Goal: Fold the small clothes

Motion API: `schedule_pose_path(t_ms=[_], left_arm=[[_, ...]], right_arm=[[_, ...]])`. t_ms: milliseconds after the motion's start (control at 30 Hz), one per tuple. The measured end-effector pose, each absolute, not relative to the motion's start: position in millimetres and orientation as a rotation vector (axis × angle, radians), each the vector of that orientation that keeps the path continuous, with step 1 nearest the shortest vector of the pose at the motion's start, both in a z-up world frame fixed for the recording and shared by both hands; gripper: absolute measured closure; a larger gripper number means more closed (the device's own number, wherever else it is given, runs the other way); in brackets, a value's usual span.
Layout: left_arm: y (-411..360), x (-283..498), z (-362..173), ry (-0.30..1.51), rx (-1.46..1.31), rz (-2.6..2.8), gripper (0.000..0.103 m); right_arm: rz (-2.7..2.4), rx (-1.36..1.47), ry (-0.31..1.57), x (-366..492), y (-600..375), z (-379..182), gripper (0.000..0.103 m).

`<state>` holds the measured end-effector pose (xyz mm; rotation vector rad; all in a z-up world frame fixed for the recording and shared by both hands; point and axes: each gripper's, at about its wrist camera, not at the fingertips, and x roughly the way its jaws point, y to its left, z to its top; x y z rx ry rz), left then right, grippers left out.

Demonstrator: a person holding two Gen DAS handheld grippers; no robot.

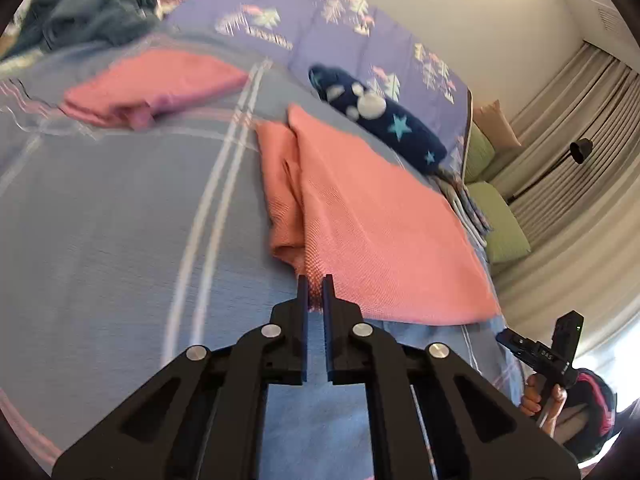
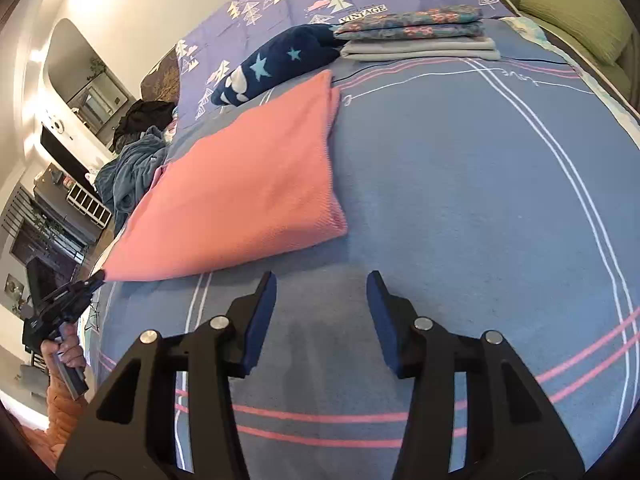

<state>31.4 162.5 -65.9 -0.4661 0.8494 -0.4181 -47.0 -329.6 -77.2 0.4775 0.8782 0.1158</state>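
Note:
A pink knit garment (image 1: pixel 372 216) lies partly folded on the blue bed sheet (image 1: pixel 120 220). My left gripper (image 1: pixel 316 292) is shut on its near corner, lifted slightly off the sheet. In the right wrist view the same pink garment (image 2: pixel 248 184) stretches from the left gripper (image 2: pixel 96 278) toward the bed's middle. My right gripper (image 2: pixel 322 296) is open and empty, hovering over bare sheet just in front of the garment's near edge. In the left wrist view the right gripper (image 1: pixel 516 342) shows at the lower right, off the bed's edge.
A second folded pink cloth (image 1: pixel 152 84) lies further back left. A navy star-print pillow (image 2: pixel 276 64) sits behind the garment. Folded floral and grey clothes (image 2: pixel 416 36) are stacked at the back. A blue heap of clothes (image 2: pixel 132 176) lies at the left. Green cushions (image 2: pixel 576 12) line the right side.

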Motion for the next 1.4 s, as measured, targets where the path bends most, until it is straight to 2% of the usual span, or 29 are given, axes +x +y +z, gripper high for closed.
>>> schedule_pose_path(t_ms=[33,133,233,300,333,367,533,600,633,667,700,733,900,1000,1100,1167,1200,1233,1400], left_arm=[[165,29,-64,0.846,-0.453,-0.404,0.103],[176,25,-70,0.848,-0.429,-0.346,0.103],[186,23,-82,0.868,-0.519,-0.372,0.103],[182,21,-84,0.874,-0.533,-0.407,0.089],[178,21,-85,0.885,-0.528,-0.419,0.062],[174,21,-85,0.896,-0.526,-0.427,0.045],[150,35,-93,0.921,-0.527,-0.495,0.039],[151,46,-96,0.91,-0.59,-0.493,0.039],[153,52,-99,0.906,-0.636,-0.493,0.042],[155,57,-101,0.906,-0.674,-0.489,0.066],[155,65,-106,0.93,-0.706,-0.482,0.088],[154,70,-111,0.962,-0.739,-0.478,0.094],[157,43,-84,0.87,-0.723,-0.489,0.096],[151,17,-65,0.868,-0.665,-0.55,0.096],[134,-9,-65,0.916,-0.595,-0.595,0.096],[121,-24,-74,0.96,-0.534,-0.596,0.096],[115,-31,-80,0.98,-0.489,-0.581,0.096],[115,-37,-85,0.986,-0.456,-0.561,0.096],[139,-45,-74,0.924,-0.412,-0.477,0.092]], right_arm=[[0.115,0.489,0.878,-48,-331,-78,0.054],[0.115,0.52,0.874,-48,-333,-80,0.052],[0.152,0.54,0.877,-47,-328,-78,0.052],[0.184,0.557,0.877,-46,-325,-78,0.052],[0.195,0.569,0.877,-44,-323,-79,0.051],[0.202,0.584,0.879,-42,-322,-80,0.05],[0.217,0.85,0.857,-17,-332,-99,0.039],[0.174,0.931,0.84,-8,-334,-101,0.039],[0.129,0.958,0.832,-2,-334,-102,0.046],[0.086,0.961,0.836,1,-334,-102,0.06],[0.038,0.973,0.857,3,-334,-106,0.096],[0.036,1.01,0.866,4,-334,-109,0.097],[0.073,0.933,0.763,-24,-341,-67,0.099],[0.055,0.852,0.787,-41,-348,-50,0.099],[-0.036,0.766,0.854,-53,-359,-58,0.098],[-0.157,0.691,0.909,-58,-362,-68,0.087],[-0.246,0.643,0.913,-63,-364,-71,0.075],[-0.276,0.616,0.896,-67,-365,-71,0.072],[-0.271,0.448,0.83,-67,-338,-45,0.07]])
